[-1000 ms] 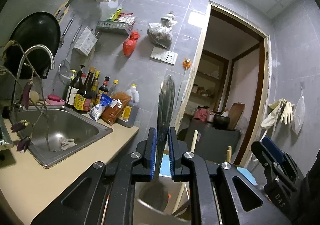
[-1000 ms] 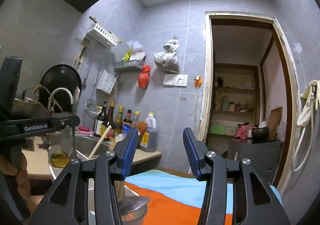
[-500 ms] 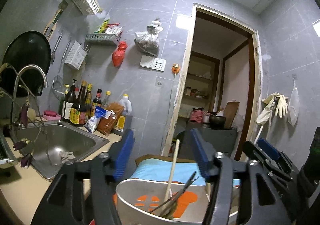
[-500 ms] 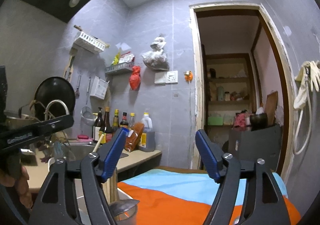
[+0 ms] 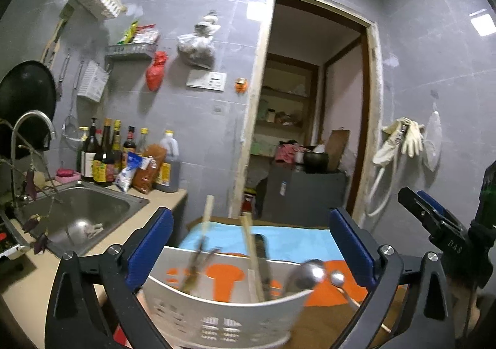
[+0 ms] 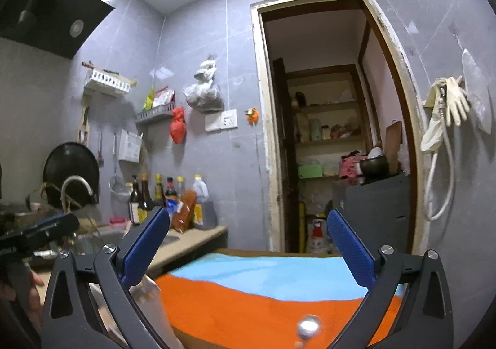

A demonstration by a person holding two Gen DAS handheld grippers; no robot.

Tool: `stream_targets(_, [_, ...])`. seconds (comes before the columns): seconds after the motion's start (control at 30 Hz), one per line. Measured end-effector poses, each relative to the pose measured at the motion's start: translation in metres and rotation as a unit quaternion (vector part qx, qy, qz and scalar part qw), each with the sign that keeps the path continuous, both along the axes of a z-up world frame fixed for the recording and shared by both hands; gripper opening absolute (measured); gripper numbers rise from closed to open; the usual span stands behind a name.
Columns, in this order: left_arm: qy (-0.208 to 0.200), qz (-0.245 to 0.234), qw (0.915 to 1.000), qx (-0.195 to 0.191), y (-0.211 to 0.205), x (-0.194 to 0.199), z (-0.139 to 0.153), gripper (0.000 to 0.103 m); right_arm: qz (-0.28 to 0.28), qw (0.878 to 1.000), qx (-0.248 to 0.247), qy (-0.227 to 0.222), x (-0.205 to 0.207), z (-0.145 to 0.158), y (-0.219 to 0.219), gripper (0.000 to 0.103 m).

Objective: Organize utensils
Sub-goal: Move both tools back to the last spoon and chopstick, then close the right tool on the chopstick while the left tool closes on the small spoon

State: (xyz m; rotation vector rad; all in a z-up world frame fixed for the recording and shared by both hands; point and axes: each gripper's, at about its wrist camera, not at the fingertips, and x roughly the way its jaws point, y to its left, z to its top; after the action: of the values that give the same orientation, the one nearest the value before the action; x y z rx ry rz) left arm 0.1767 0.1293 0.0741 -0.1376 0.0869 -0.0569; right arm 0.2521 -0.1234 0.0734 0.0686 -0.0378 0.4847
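left gripper [image 5: 248, 256] | jaws were opening, wide apart, pinching nothing | white perforated plastic utensil holder [image 5: 223, 302] stood just below and between its fingers, wooden chopsticks [image 5: 252, 256] and metal spoons [image 5: 307, 271] upright inside | right gripper [image 6: 248, 249] | opening too, empty, over orange and blue cloth [image 6: 263, 296], holder at its left | left hand was nearer

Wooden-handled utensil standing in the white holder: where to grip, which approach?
Grip the bare wooden handle on the stretch above the white holder rim, coming from above. It leans upright and sticks out clear, while its lower end is buried among the spoons. The left gripper, jaws opening, holds nothing.
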Motion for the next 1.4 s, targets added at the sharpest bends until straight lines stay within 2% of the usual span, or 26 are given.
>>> stream_targets(0.23, [0.017, -0.051, 0.9986, 0.004, -0.051, -0.004, -0.004, 0.099, -0.021, 0.999, -0.04, 0.008, -0.017, 0.003, -0.055, 0.103])
stream_targets(0.43, [0.064, -0.099, 0.9929, 0.019, -0.089, 0.005, -0.022, 0.099, -0.028, 0.997, -0.071, 0.026, -0.027, -0.01, -0.086, 0.103])
stream_targets(0.7, [0.129, -0.131, 0.9824, 0.035, -0.12, 0.025, -0.054, 0.099, -0.021, 0.986, -0.109, 0.126, -0.024, -0.049, -0.104, 0.103])
stream_targets(0.8, [0.157, -0.14, 0.9764, 0.047, -0.13, 0.033, -0.065, 0.099, -0.012, 0.977, -0.122, 0.177, -0.019, -0.065, -0.104, 0.102])
stream_targets(0.83, [0.165, -0.143, 0.9746, 0.049, -0.132, 0.035, -0.068, 0.099, -0.008, 0.974, -0.124, 0.189, -0.019, -0.069, -0.104, 0.101])
stream_targets(0.9, [0.18, -0.147, 0.9712, 0.051, -0.134, 0.04, -0.074, 0.099, 0.001, 0.967, -0.132, 0.22, -0.016, -0.079, -0.103, 0.088])
stream_targets(1.1, [0.229, -0.146, 0.9618, 0.038, -0.134, 0.064, -0.088, 0.099, 0.047, 0.943, -0.146, 0.297, -0.009, -0.103, -0.093, 0.066])
stream_targets(1.2, [0.266, -0.146, 0.9526, 0.025, -0.131, 0.079, -0.095, 0.098, 0.061, 0.934, -0.165, 0.31, -0.006, -0.107, -0.083, 0.058])
stream_targets(1.3, [0.293, -0.149, 0.9444, 0.011, -0.128, 0.092, -0.099, 0.098, 0.083, 0.921, -0.181, 0.334, -0.001, -0.112, -0.073, 0.05])
stream_targets(1.4, [0.319, -0.164, 0.9334, -0.005, -0.125, 0.104, -0.105, 0.091, 0.107, 0.905, -0.196, 0.363, 0.004, -0.122, -0.061, 0.048])
